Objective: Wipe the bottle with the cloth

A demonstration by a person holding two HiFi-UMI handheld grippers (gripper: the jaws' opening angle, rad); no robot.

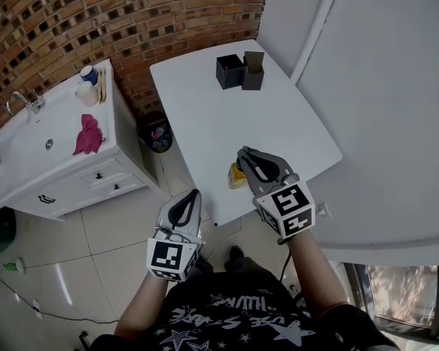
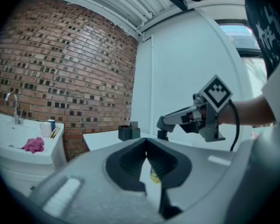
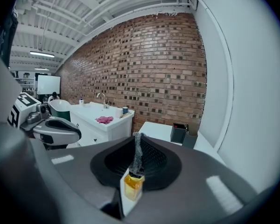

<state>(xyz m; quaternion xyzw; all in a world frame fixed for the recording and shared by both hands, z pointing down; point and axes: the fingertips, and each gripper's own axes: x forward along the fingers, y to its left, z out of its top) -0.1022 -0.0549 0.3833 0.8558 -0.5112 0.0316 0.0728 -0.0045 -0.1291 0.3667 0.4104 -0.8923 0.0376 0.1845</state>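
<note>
A small yellow bottle (image 1: 236, 175) with a dark cap stands near the front edge of the white table (image 1: 205, 108). My right gripper (image 1: 241, 152) hovers just above and right of it, jaws together; in the right gripper view (image 3: 137, 141) a narrow grey textured strip runs along the seam, and I cannot tell whether it is pad or something pinched. The bottle (image 3: 133, 185) shows below the jaws. My left gripper (image 1: 196, 193) is shut and empty, off the table's front left corner, pointing at the bottle (image 2: 154, 175). A pink cloth (image 1: 87, 134) lies crumpled on the sink counter.
A white vanity (image 1: 29, 145) with sink and tap stands left of the table, with cups (image 1: 88, 92) at its back corner. Two black boxes (image 1: 239, 72) sit at the table's far end. A dark bin (image 1: 157, 132) stands on the tiled floor between vanity and table.
</note>
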